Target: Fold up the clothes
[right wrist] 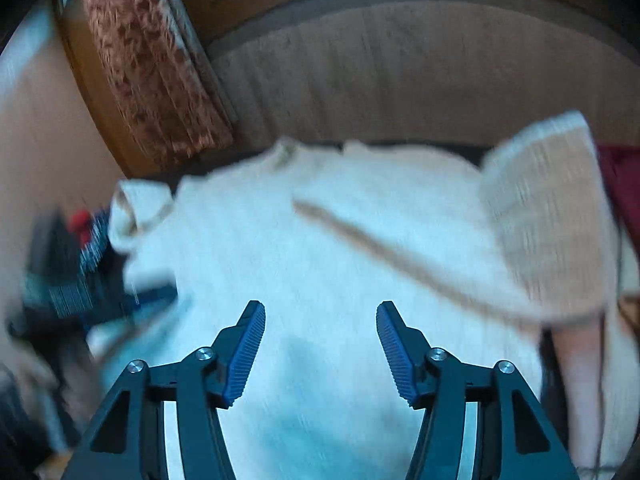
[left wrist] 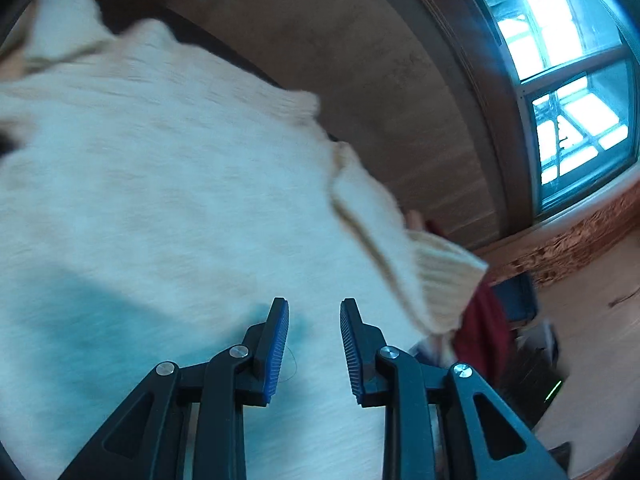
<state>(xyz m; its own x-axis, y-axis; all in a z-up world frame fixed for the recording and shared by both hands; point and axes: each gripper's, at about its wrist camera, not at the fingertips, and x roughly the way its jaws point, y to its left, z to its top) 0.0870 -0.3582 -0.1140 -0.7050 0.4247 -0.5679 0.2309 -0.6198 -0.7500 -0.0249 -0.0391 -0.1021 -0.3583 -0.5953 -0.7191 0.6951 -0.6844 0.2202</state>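
A cream knitted sweater point(left wrist: 168, 184) lies spread out and fills most of the left wrist view; its ribbed cuff point(left wrist: 448, 276) points to the right. My left gripper point(left wrist: 314, 308) hovers over the sweater's body, open, with nothing between its blue pads. In the right wrist view the same sweater point(right wrist: 328, 248) lies below, a sleeve folded across it and a ribbed cuff point(right wrist: 552, 208) at the right. My right gripper point(right wrist: 320, 312) is open above the fabric, holding nothing. Both views are blurred.
A dark red garment point(left wrist: 480, 328) lies beyond the cuff at the right, also seen as dark red cloth point(right wrist: 624, 184). A patterned dark item point(right wrist: 80, 264) sits at the sweater's left. A brown curtain point(right wrist: 152, 64), a wall and a window point(left wrist: 568, 80) stand behind.
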